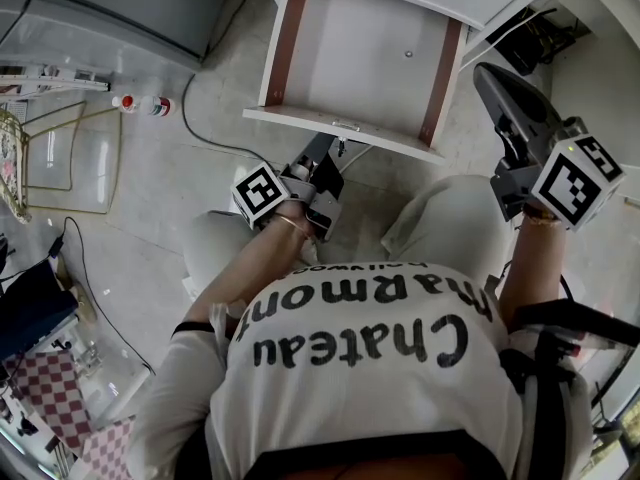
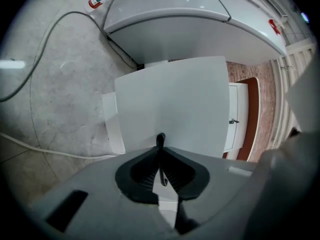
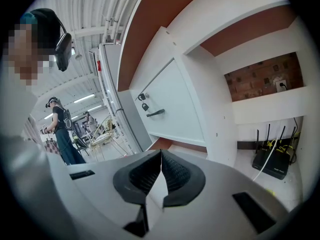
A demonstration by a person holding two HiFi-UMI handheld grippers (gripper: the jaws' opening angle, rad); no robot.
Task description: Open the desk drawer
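Drawer (image 1: 355, 53) out — left gripper (image 2: 160, 141) (near its front) and right gripper (image 3: 160, 156) pressed together.

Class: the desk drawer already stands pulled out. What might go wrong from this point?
The drawer juts far out toward the person's knees; a further pull might drop it out of the desk. The left hand-held gripper, shut, sits close by the drawer's front edge, so lifting it could knock the front. A cable loops across the floor beside the person and might snag a foot.

Pale floor (image 1: 130, 228) bears a bottle (image 1: 142, 105) and a cable (image 1: 187, 113).
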